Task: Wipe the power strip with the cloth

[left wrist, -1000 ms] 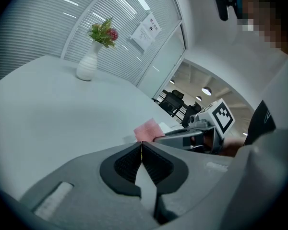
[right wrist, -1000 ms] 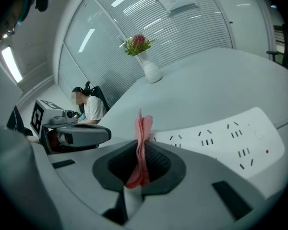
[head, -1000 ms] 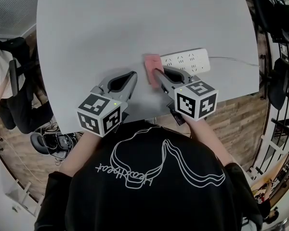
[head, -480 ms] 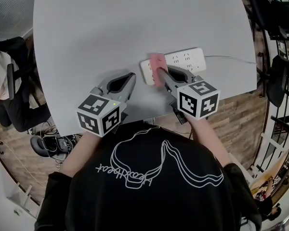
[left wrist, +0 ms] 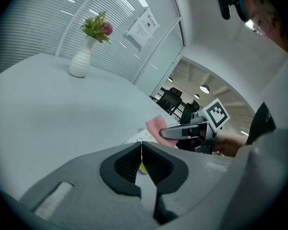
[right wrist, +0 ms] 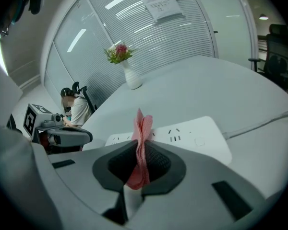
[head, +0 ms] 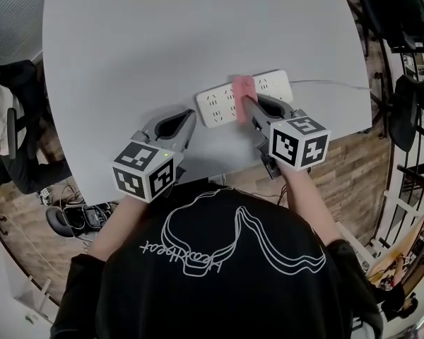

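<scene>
Right gripper [head: 247,104], centre right, pinches the pink cloth [head: 242,89] over the white power strip [head: 219,106] near the table's [head: 162,41] lower edge; left gripper [head: 191,116] closed, empty; broad tabletop above

Person: black short-sleeved tee [head: 198,295], white line-art graphic [head: 226,242] with script under it. Left gripper [head: 189,116] and right gripper [head: 244,102]: grey moulded shells, black ribbed pads [left wrist: 127,164]. Each has a black-and-white marker cube [head: 145,169]. Green LED [head: 166,154] lit on the left one.
</scene>
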Tool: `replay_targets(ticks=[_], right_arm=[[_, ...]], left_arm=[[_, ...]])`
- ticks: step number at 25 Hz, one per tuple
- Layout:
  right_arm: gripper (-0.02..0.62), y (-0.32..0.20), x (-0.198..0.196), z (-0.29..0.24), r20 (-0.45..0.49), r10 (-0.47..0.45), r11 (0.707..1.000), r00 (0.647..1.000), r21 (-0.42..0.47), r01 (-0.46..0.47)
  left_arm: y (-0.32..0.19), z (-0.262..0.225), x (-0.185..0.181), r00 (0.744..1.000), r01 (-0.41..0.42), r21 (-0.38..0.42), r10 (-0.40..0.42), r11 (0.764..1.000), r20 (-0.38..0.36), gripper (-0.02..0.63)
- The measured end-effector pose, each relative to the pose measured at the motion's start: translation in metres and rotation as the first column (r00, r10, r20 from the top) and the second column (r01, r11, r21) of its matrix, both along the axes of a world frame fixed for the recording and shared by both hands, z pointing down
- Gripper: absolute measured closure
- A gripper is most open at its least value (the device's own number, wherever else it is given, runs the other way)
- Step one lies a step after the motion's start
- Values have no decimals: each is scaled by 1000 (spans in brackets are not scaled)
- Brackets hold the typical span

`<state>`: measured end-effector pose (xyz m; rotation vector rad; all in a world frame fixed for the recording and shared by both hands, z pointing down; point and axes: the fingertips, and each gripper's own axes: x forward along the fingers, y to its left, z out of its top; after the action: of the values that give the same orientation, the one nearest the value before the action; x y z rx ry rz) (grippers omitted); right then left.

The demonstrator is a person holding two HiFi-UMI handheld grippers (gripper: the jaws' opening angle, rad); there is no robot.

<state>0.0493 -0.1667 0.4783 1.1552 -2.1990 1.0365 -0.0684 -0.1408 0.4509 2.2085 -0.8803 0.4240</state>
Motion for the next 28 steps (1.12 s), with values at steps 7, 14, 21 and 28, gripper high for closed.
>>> replay_targets(ticks=[7,14,21,28], right_arm=[[552,-2,27,4,-17,51,999,999,1,-51],[552,-6,58,5,-48,105,994,993,19,-104],[552,-13,89,2,-73,165,986,984,41,-162],[552,-14,112,3,-76,195,980,978,57,-191]], left_arm=[[-1,1,6,1000,-5,-2,5,1000,-7,591],[4,5,10,1000,-16,0,16,1000,22,591],[7,2,10,1000,-10,0,10,1000,25,591],[10,4,9,999,1,-9,-1,1000,32,591]])
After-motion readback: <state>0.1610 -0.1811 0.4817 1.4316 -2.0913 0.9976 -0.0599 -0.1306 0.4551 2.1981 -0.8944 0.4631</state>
